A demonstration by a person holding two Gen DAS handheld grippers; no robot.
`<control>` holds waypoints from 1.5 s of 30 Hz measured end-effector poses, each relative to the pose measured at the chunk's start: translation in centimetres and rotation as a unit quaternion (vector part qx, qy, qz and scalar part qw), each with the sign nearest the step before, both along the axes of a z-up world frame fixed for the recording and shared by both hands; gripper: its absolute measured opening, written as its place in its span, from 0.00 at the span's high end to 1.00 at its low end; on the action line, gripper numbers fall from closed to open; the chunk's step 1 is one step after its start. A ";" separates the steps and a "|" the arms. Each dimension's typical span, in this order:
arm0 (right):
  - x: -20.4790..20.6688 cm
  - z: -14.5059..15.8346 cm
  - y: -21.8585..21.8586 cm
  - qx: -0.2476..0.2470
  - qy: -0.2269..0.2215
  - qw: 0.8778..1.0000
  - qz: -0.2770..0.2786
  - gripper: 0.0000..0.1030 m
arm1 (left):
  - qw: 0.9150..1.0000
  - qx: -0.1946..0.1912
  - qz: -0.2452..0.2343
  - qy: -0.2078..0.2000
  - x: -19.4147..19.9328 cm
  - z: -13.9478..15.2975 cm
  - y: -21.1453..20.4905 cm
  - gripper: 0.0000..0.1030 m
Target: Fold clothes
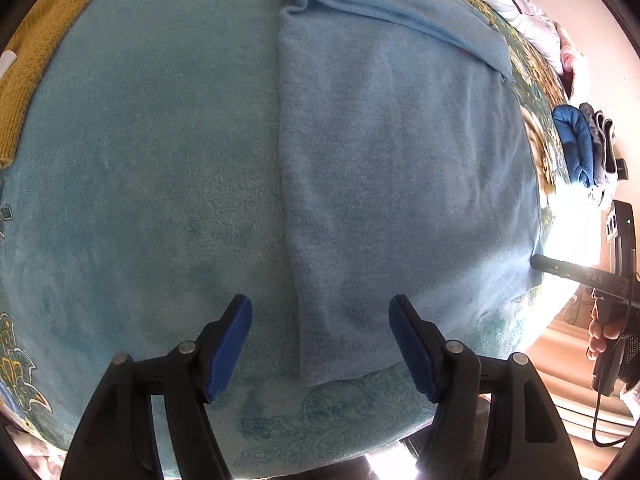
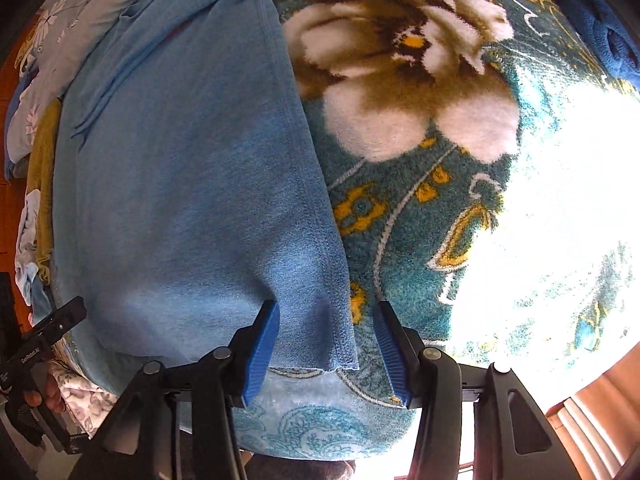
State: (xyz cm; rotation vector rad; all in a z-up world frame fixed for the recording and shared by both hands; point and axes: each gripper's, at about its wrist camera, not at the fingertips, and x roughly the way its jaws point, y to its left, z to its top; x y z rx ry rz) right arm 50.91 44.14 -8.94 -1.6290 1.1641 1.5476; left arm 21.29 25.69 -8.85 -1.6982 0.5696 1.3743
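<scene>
A: Garment [image 1: 400, 168] noted: light blue knit, laid flat on the teal floral blanket [image 1: 140, 152]. One long straight edge is seen running down the middle of the left wrist view, and the lower hem lies near the blanket's front edge. A folded-over flap is seen across the top of it.

B: Confirmed from the right wrist view. Garment [image 2: 180, 184] is seen on the left of the frame, its stitched side edge running diagonally down to a lower corner. A large white-and-brown flower is printed on the blanket [image 2: 400, 208] just beside that edge.

A: Left gripper [image 1: 320, 344]: jaws held wide apart above the hem. The garment's straight edge is seen between them, but no pad is pressed on cloth.

B: Right gripper [image 2: 326, 354]: jaws apart, straddling the garment's lower corner. The cloth is seen between the blue pads, and the left pad appears to be just beside or brushing it; no clamp on it is seen.

A: Surroundings logged: yellow knit [image 1: 36, 60] at the blanket's far left, dark blue folded cloth [image 1: 576, 140] at the right, pale floral bedding [image 1: 520, 12] beyond. Strong glare is noted on the blanket's right side.
</scene>
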 end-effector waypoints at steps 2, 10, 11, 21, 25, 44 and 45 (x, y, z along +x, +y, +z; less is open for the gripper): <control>0.1 0.0 0.1 -0.001 0.000 1.000 -0.001 0.54 | 1.000 -0.002 0.000 -0.012 0.3 -0.4 -0.3 0.33; 0.8 0.0 0.4 -0.011 0.001 1.000 -0.011 0.66 | 0.999 -0.005 0.011 -0.052 0.8 -1.1 -1.4 0.49; 0.8 0.0 0.4 -0.012 0.002 1.000 -0.011 0.67 | 0.998 -0.004 0.017 -0.057 0.6 -1.1 -1.6 0.49; 0.7 0.3 -0.1 -0.011 -0.002 1.000 0.003 0.90 | 0.997 -0.003 0.038 -0.074 -1.4 -1.5 -2.7 0.69; 0.6 0.6 -0.2 -0.014 0.000 1.000 0.007 0.95 | 0.996 -0.003 0.031 -0.086 -1.8 -1.2 -3.2 0.89; -4.3 10.9 7.8 0.066 0.176 0.982 0.017 0.97 | 0.984 0.170 0.047 -0.035 -8.3 8.2 6.0 0.97; -4.8 11.1 8.4 0.074 0.182 0.980 0.020 0.97 | 0.983 0.177 0.046 -0.025 -9.1 8.4 6.6 0.97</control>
